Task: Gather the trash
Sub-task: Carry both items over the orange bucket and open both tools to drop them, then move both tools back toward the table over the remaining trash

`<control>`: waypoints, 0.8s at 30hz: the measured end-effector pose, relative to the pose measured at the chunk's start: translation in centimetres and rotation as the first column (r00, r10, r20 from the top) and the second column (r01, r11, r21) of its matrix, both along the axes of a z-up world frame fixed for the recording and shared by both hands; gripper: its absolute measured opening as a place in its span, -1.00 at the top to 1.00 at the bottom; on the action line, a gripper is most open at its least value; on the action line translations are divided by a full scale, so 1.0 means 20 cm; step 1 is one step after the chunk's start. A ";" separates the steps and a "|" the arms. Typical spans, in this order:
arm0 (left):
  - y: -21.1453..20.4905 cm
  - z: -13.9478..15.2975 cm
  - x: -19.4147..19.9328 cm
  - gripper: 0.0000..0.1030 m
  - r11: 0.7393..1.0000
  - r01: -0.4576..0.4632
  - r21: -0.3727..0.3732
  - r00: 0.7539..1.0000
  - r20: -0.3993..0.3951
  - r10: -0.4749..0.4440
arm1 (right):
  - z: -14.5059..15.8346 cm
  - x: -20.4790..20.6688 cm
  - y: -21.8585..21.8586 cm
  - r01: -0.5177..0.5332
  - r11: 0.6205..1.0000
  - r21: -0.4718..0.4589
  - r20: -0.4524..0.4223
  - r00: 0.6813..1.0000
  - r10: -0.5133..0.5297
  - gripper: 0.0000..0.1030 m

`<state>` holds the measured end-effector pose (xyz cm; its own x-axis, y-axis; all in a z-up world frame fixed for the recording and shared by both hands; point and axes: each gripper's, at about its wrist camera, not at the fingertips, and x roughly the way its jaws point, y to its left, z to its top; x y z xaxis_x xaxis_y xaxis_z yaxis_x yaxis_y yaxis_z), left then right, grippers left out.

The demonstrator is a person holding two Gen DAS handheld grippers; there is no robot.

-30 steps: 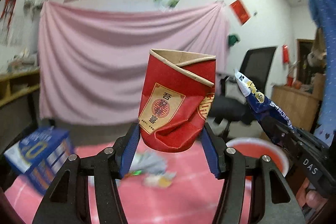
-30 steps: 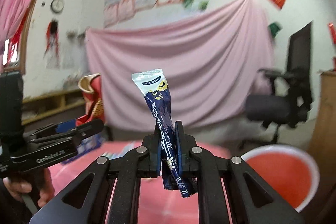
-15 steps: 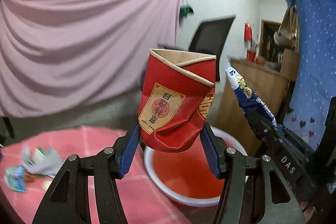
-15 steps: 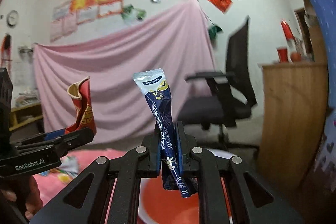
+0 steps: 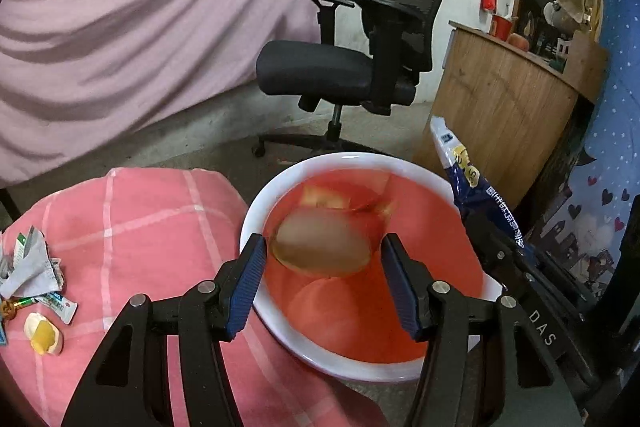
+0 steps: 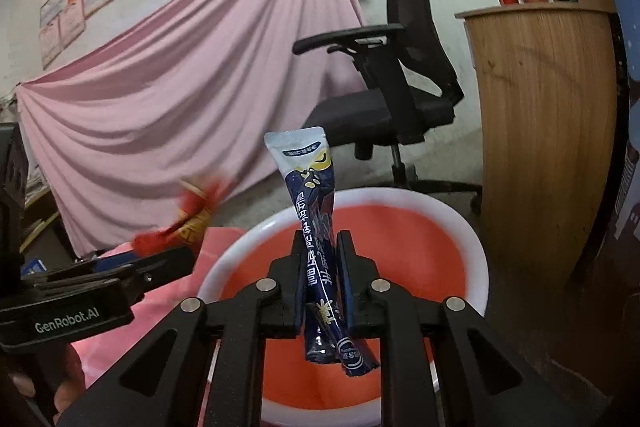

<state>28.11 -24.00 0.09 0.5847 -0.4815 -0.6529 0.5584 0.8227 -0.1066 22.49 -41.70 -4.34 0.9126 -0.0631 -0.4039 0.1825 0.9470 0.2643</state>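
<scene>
Pink cloth backdrop (image 5: 152, 7): fills the far wall; its upper edge is cut off in the left wrist view.
Office chair (image 5: 360, 67): black, stands on the floor behind the basin; one caster shows, the rest of the base is partly hidden by the basin rim.
Wooden counter (image 6: 544, 131): right of the chair; small red things on top are too small to name.
Table (image 5: 140, 219): covered in pink checked cloth; its near edge is hidden behind the gripper body.
Basin (image 5: 256, 211): red inside with a white rim, just beside the table's right edge; its near rim is covered by the gripper fingers.
Left gripper (image 5: 322, 281): jaws spread apart above the basin, blue pads touching nothing.
Right gripper (image 6: 321, 277): jaws clamped on the sachet's lower half.
Paper cup (image 5: 320, 247): red, crumpled, motion-blurred, loose between the left gripper's pads over the basin; the blur hides whether it touches the basin yet. In the right wrist view it is a red smear (image 6: 192, 215).
Sachet (image 6: 316, 211): dark blue with a pale top, upright in the right gripper; print too small to read.
Scraps (image 5: 32, 267): crumpled wrappers on the table's left, partly cut off by the frame edge.
Eggshell (image 5: 43, 333): near the scraps; identity uncertain.
</scene>
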 end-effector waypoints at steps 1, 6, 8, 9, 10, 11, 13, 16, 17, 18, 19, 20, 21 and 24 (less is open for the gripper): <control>-0.01 0.00 0.01 -0.04 1.000 -0.010 0.006 1.000 -0.008 0.010 | -0.01 0.00 -0.01 0.007 1.000 0.004 -0.009 1.000 -0.007 0.53; 0.02 0.01 0.03 -0.12 0.999 -0.052 -0.012 0.998 -0.036 0.052 | 0.00 0.02 -0.02 0.016 1.000 0.012 -0.023 1.000 -0.016 0.20; 0.06 0.03 0.03 -0.12 0.997 -0.066 -0.030 0.997 -0.037 0.065 | 0.01 0.02 -0.02 0.020 1.000 0.012 -0.014 1.000 -0.020 0.06; 0.09 0.04 0.02 -0.12 0.996 -0.080 -0.046 0.996 -0.031 0.078 | 0.02 0.02 -0.02 0.020 1.000 0.010 -0.007 1.000 -0.020 -0.01; 0.12 0.05 0.02 -0.13 0.994 -0.095 -0.056 0.995 -0.023 0.094 | 0.03 0.01 -0.02 0.021 1.000 0.005 0.003 1.000 -0.021 -0.04; 0.16 0.07 0.00 -0.17 0.991 -0.115 -0.069 0.993 -0.011 0.115 | 0.04 0.00 -0.01 0.021 1.000 -0.004 0.015 1.000 -0.021 -0.06; 0.23 0.10 -0.02 -0.26 0.984 -0.149 -0.099 0.988 0.020 0.152 | 0.07 -0.02 0.01 0.021 1.000 -0.018 0.041 0.999 -0.020 -0.34; 0.35 0.16 -0.08 -0.49 0.969 -0.200 -0.142 0.973 0.089 0.214 | 0.13 -0.06 0.05 0.013 0.999 -0.032 0.101 0.995 -0.010 -0.54; 0.38 0.18 -0.10 -0.55 0.965 -0.212 -0.153 0.967 0.107 0.229 | 0.15 -0.07 0.07 0.008 0.999 -0.040 0.117 0.993 -0.003 -0.58; 0.43 0.20 -0.12 -0.56 0.959 -0.227 -0.169 0.959 0.133 0.251 | 0.17 -0.08 0.09 -0.002 0.999 -0.045 0.127 0.992 0.008 -0.67; 0.46 0.22 -0.14 -0.61 0.955 -0.237 -0.179 0.953 0.147 0.264 | 0.19 -0.09 0.11 -0.012 0.999 -0.047 0.136 0.991 0.018 -0.71; 0.50 0.23 -0.16 -0.73 0.950 -0.250 -0.188 0.947 0.158 0.280 | 0.22 -0.11 0.13 -0.024 0.998 -0.053 0.154 0.988 0.032 -0.73; 0.55 0.25 -0.19 -0.82 0.943 -0.267 -0.198 0.939 0.168 0.301 | 0.24 -0.13 0.16 -0.029 0.998 -0.061 0.168 0.985 0.039 -0.86; 0.68 0.29 -0.27 -0.92 0.922 -0.303 -0.243 0.905 0.229 0.358 | 0.32 -0.19 0.25 -0.051 0.994 -0.092 0.236 0.969 0.072 -1.00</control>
